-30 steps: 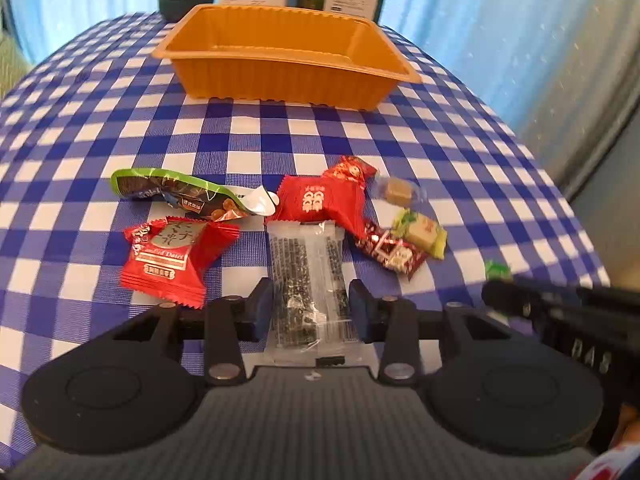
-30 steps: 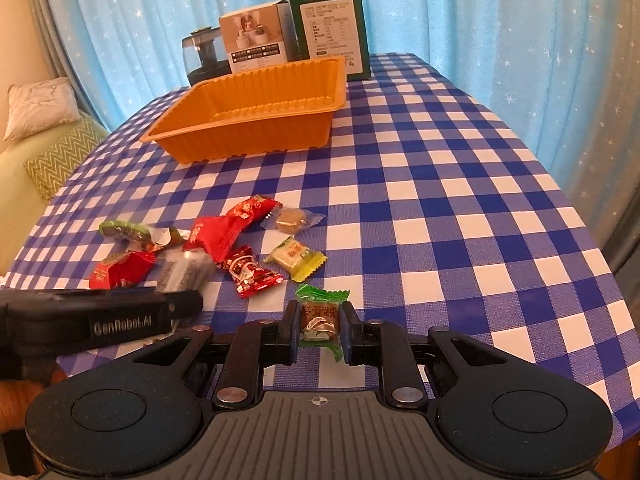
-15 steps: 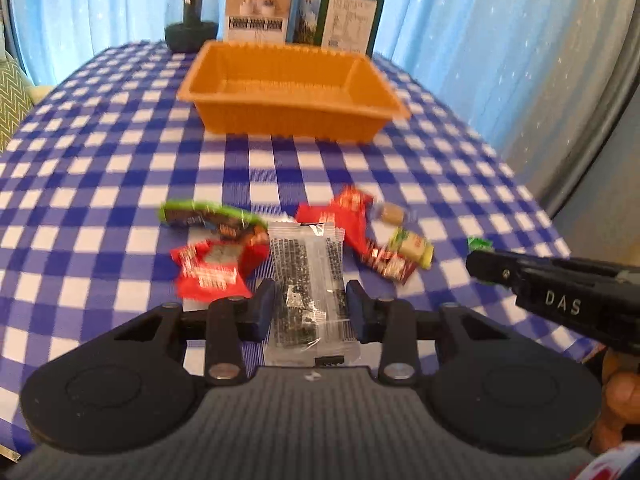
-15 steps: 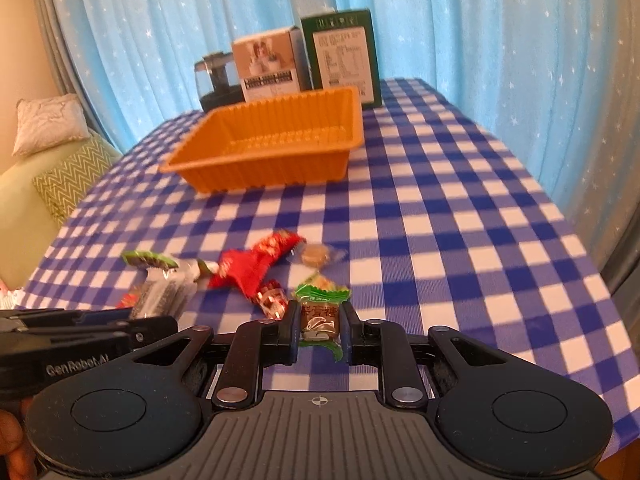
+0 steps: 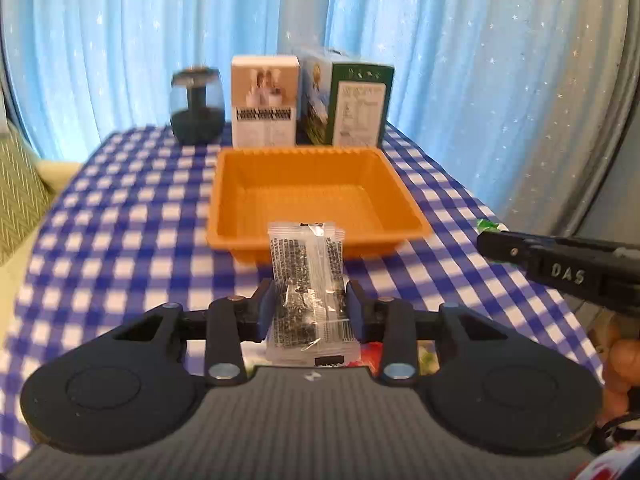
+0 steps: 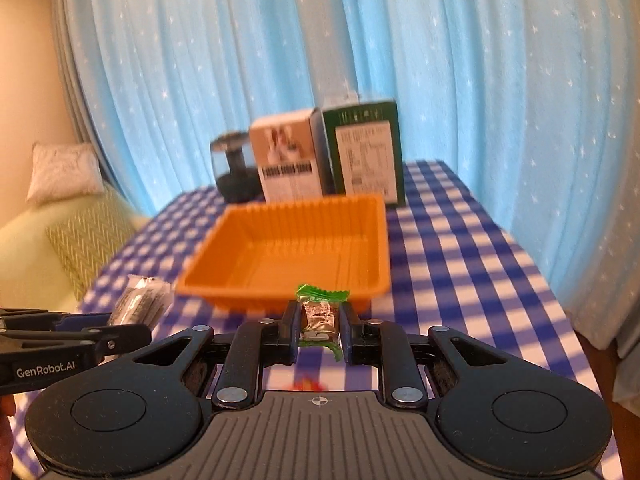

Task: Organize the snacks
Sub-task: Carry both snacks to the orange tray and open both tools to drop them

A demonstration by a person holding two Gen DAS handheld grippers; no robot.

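My left gripper (image 5: pixel 310 308) is shut on a clear packet of black sesame snack (image 5: pixel 306 280) and holds it in the air just before the near rim of the orange tray (image 5: pixel 316 196). My right gripper (image 6: pixel 319 320) is shut on a small green-wrapped candy (image 6: pixel 320 312), also raised in front of the orange tray (image 6: pixel 296 248). The tray looks empty. The right gripper shows at the right of the left wrist view (image 5: pixel 560 268). The left gripper with its packet shows at the left of the right wrist view (image 6: pixel 80 332).
A blue-and-white checked tablecloth (image 5: pixel 120 240) covers the table. Behind the tray stand a dark glass jar (image 5: pixel 197 106), a white box (image 5: pixel 265 100) and a green box (image 5: pixel 356 104). Blue curtains hang behind. Red wrappers peek out under the left gripper (image 5: pixel 372 354).
Both grippers have lifted their snacks off the table and moved forward toward the tray. The other snacks have dropped out of sight below the grippers.
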